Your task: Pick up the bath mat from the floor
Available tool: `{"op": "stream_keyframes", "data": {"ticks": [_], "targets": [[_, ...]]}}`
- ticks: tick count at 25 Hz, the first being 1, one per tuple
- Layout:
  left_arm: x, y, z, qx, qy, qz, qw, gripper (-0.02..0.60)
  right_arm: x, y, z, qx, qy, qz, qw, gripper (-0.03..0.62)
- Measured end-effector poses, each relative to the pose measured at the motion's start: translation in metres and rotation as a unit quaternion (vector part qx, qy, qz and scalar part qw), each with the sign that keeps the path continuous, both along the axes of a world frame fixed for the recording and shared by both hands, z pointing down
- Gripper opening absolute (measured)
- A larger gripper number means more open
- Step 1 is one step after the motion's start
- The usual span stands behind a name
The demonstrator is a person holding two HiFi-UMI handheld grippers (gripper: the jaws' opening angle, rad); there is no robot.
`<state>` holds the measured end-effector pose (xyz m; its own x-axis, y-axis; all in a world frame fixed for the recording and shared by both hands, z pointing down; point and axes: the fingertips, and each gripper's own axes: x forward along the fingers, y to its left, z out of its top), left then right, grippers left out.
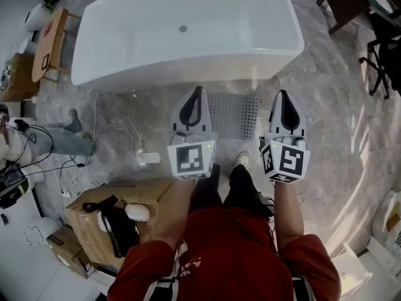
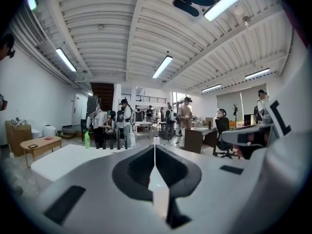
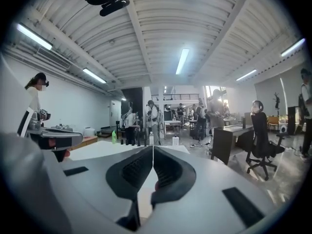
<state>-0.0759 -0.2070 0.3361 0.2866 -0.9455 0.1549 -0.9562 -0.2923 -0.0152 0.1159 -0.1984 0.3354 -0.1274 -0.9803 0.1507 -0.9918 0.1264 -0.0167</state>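
If you're wondering where I'm at: pretty much the start, the approach bit. The bath mat (image 1: 233, 115) lies flat on the floor (image 1: 326, 105), right at the foot of the bathtub (image 1: 188, 30). Looking down, it shows between my two tongs. Nothing grabbed yet. (me)

So are they open or what? (tubguy)

Nope. The left tongs (image 1: 198, 96) and right tongs (image 1: 284, 99) are both pressed together with nothing in them. Both gripper views look out across the room instead of at the floor, so I reckon they're well above the mat. (me)

What's next then? (tubguy)

My guess: bend down, tip both noses toward the floor, spread the jaws and go for the near edge of the mat, one tongs toward each corner. It looks thin and floppy, with little holes all over. I'd expect to need one jaw slid under the edge before pinching, otherwise it could just skid on that glossy floor. (me)
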Motion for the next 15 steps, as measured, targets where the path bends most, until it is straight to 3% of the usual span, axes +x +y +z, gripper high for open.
{"op": "stream_keyframes", "data": {"ticks": [7,15], "targets": [[-0.005,-0.003,0.079,-0.045,-0.004,0.005,0.999,0.015,0.001,0.005,0.088,-0.052,0.006,0.003,0.999,0.012],[-0.004,0.008,0.182,-0.064,-0.013,0.017,0.9977,0.015,-0.003,0.018,0.211,-0.094,-0.009,0.006,0.995,0.012]]}}
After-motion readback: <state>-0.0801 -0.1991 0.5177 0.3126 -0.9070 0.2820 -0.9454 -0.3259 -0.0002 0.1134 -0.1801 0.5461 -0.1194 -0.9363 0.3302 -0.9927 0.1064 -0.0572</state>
